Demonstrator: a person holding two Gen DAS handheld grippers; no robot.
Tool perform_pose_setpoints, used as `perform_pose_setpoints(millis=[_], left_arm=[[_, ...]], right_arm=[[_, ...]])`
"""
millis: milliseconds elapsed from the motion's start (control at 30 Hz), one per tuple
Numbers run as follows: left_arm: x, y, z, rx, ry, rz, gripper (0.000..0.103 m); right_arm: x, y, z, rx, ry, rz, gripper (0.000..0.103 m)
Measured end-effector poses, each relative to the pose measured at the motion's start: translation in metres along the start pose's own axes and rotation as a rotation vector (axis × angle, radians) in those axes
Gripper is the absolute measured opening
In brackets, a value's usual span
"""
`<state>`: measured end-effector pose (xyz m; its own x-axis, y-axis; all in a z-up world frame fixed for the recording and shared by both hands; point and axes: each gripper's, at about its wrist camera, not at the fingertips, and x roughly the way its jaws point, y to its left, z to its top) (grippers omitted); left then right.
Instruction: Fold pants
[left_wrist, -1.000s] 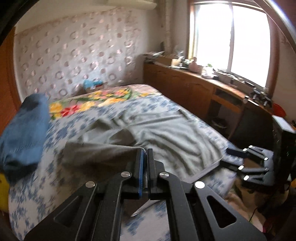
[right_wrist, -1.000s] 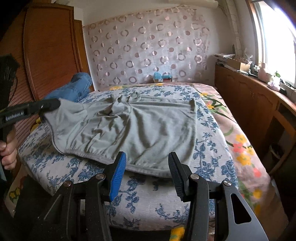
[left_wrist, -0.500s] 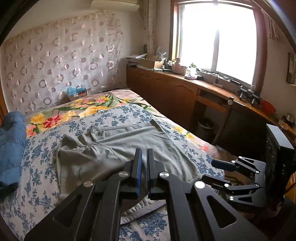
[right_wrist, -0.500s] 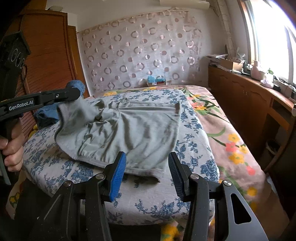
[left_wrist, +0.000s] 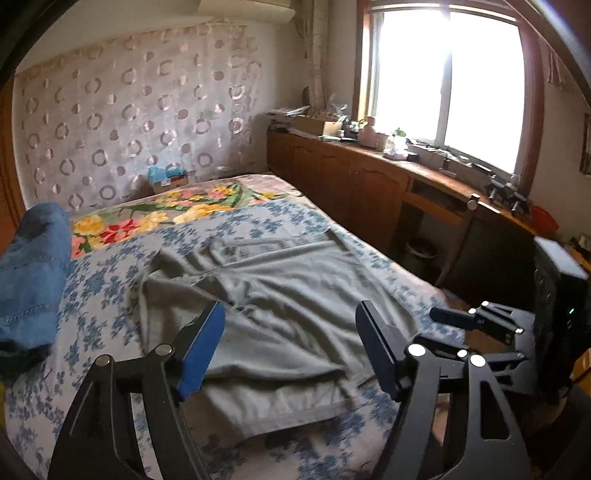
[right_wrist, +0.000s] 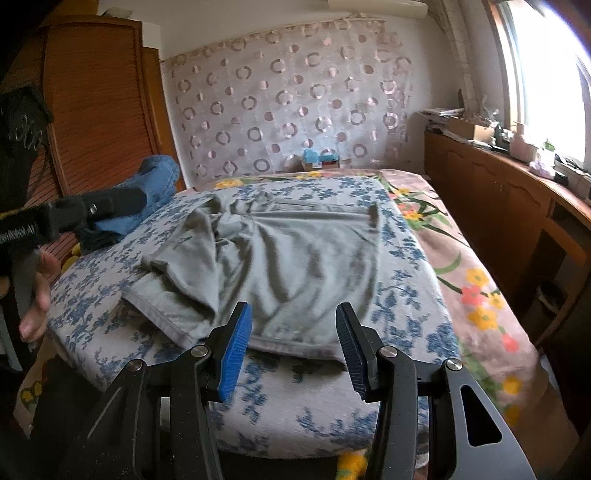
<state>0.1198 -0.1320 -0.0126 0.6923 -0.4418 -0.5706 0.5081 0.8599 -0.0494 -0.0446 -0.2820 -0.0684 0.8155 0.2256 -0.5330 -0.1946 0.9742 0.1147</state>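
Grey-green pants (left_wrist: 280, 306) lie rumpled on the blue-flowered bed cover (left_wrist: 99, 280), one side folded over itself. They also show in the right wrist view (right_wrist: 280, 258). My left gripper (left_wrist: 291, 343) is open and empty, just above the near part of the pants. My right gripper (right_wrist: 293, 347) is open and empty, above the near hem at the bed's edge. The left gripper appears at the left of the right wrist view (right_wrist: 92, 208). The right gripper shows at the right of the left wrist view (left_wrist: 480, 325).
Folded blue jeans (left_wrist: 29, 273) lie on the bed's left side. A wooden cabinet run (left_wrist: 369, 184) with clutter stands under the window at right. A wooden wardrobe (right_wrist: 96, 110) stands at left. A flowered sheet (right_wrist: 465, 266) covers the bed's right side.
My left gripper was shut on the pants' edge and carried it across. It has now opened and the fabric lies folded on the bed. My right gripper stayed open.
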Motion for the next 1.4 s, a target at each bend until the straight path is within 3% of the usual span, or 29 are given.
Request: perform_pose_setpoints(millis=[367, 500, 667, 767, 1067, 1400], left_arm=[[-0.002, 0.032, -0.039, -0.035, 0.053, 0.058, 0.074], [0.000, 0.043, -0.051, -0.064, 0.074, 0.068, 0.074], [0.002, 0.050, -0.060, -0.091, 0.084, 0.078, 0.074], [0.003, 0.051, -0.064, -0.099, 0.091, 0.080, 0.074], [0.001, 0.044, -0.063, -0.088, 0.089, 0.074, 0.074], [0.010, 0.039, -0.052, -0.083, 0.081, 0.071, 0.074]], right_arm=[[0.043, 0.025, 0.004, -0.043, 0.052, 0.109, 0.049], [0.062, 0.027, 0.004, -0.052, 0.091, 0.153, 0.036], [0.084, 0.025, 0.009, -0.063, 0.123, 0.148, 0.026], [0.086, 0.028, 0.013, -0.086, 0.125, 0.169, 0.004], [0.054, 0.014, 0.036, -0.099, 0.007, 0.163, 0.004], [0.026, -0.016, 0.048, -0.090, -0.048, 0.096, 0.004]])
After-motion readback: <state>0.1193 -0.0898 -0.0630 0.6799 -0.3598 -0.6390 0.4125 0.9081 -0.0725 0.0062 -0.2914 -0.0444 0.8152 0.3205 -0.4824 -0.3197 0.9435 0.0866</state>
